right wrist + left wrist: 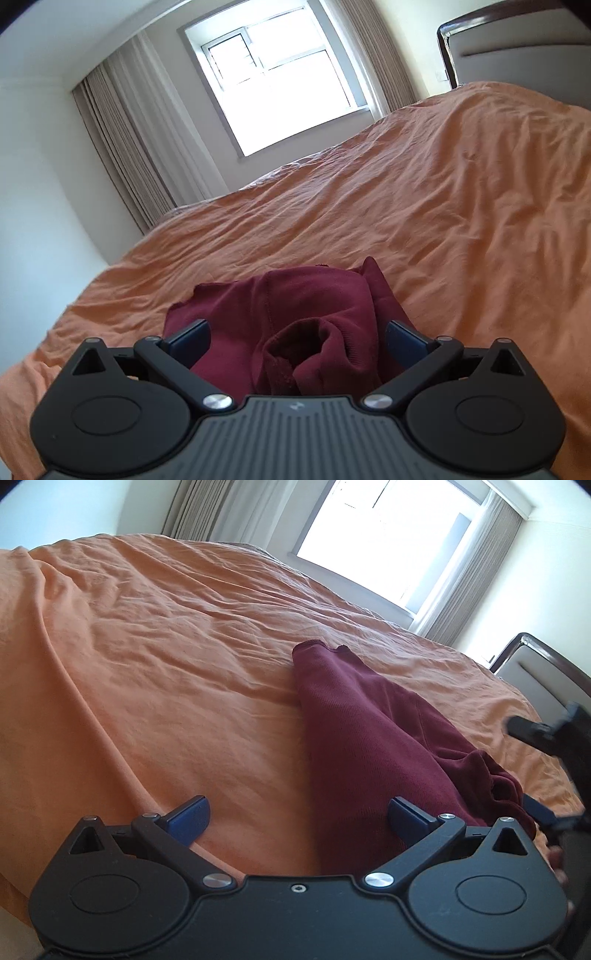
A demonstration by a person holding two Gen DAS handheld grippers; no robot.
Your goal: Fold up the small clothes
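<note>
Right wrist view: both the right gripper (297,338) and left gripper (299,814) gaped apart over the maroon garment (295,317), with bare orange bedsheet (147,664) stretching left and far.

Wide bare orange bedspread (155,672) is left open beyond and left of the bunched maroon garment (362,738), while the headboard (517,40) seemingly bounds the right.

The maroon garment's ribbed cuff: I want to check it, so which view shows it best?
The right wrist view: the ribbed cuff lies close, opening toward the camera, between the open right gripper's fingers. The left wrist view shows it only sidelong, bunched at the garment's edge.
</note>
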